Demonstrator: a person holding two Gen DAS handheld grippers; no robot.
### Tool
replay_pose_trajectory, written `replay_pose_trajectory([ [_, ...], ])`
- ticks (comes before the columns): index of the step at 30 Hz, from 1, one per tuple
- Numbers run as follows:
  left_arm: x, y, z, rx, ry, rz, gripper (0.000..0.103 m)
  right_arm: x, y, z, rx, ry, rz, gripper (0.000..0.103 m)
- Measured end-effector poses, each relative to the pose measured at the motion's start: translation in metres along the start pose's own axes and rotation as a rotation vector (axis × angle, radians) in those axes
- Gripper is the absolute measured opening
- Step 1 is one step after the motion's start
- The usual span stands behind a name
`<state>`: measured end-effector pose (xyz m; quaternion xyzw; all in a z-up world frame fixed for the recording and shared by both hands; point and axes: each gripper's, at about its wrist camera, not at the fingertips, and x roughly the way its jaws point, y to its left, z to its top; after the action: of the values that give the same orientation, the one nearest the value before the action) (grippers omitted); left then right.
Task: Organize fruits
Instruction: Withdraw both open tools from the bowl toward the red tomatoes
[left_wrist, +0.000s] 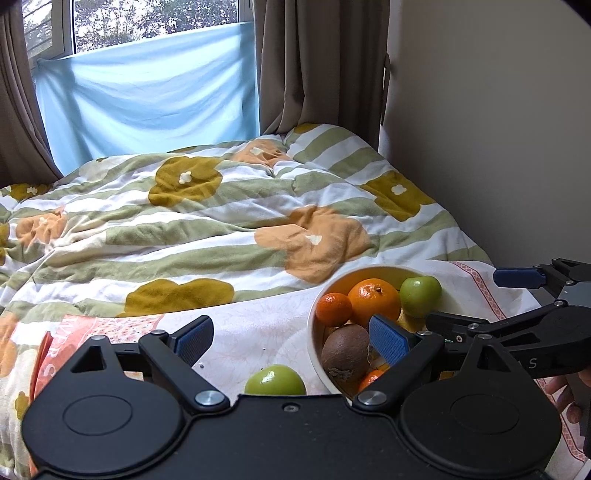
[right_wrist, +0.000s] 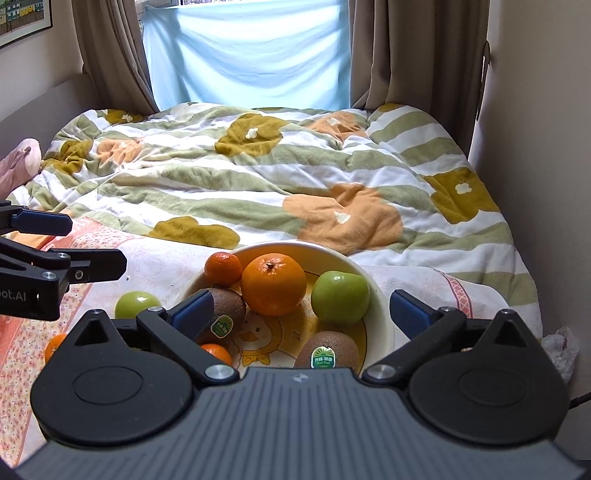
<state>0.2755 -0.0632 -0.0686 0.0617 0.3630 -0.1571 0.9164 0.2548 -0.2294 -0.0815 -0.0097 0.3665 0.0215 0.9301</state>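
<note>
Fruit is mostly gathered already: the white bowl (right_wrist: 380, 332) on the bed holds a large orange (right_wrist: 273, 286), a mandarin (right_wrist: 223, 268) on its far rim, a green apple (right_wrist: 340, 297), 2 stickered kiwis – one on the left (right_wrist: 225, 314) and one at the near edge (right_wrist: 327, 352) – and another small mandarin (right_wrist: 216, 352) low on the left. Outside it, a second green apple (right_wrist: 135, 304) lies on the floral sheet (right_wrist: 155, 266) just left of the bowl, and an orange-coloured fruit (right_wrist: 53, 345) sits further left, half hidden by the camera housing.

Both claws are spread wide and carry nothing. The right gripper (right_wrist: 303, 310) hovers over the bowl with its pads either side of the pile, touching none of it as far as I can judge. The left gripper (left_wrist: 291, 338) points at the loose apple (left_wrist: 275, 380), which sits low between its fingers, while its right finger overlaps the bowl rim in that view.

Risks, as I read them – the bowl rests on soft bedding, so a nudge from either finger could tip it or roll the rim mandarin out. The apple is smooth and round; a pinch off centre on a yielding sheet could squirt it away toward the quilt (right_wrist: 258, 177). With 2 grippers so near each other, a reach for the apple may also clip the right one.
</note>
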Motion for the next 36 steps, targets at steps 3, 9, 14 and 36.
replay_pose_trajectory([
  [3, -0.015, -0.004, 0.0, -0.006, -0.023, 0.017, 0.094, -0.017, -0.002, 0.001, 0.003, -0.011, 0.009, 0.103],
  [9, -0.05, -0.013, -0.006, -0.028, -0.064, 0.049, 0.094, -0.053, -0.004, 0.001, -0.004, -0.028, 0.023, 0.103],
  [14, -0.082, -0.02, -0.018, -0.054, -0.089, 0.081, 0.095, -0.082, -0.009, -0.004, 0.0, -0.033, 0.057, 0.103],
  [36, -0.142, -0.035, -0.112, -0.091, -0.045, 0.236, 0.103, -0.127, 0.018, -0.074, -0.079, 0.008, 0.178, 0.103],
])
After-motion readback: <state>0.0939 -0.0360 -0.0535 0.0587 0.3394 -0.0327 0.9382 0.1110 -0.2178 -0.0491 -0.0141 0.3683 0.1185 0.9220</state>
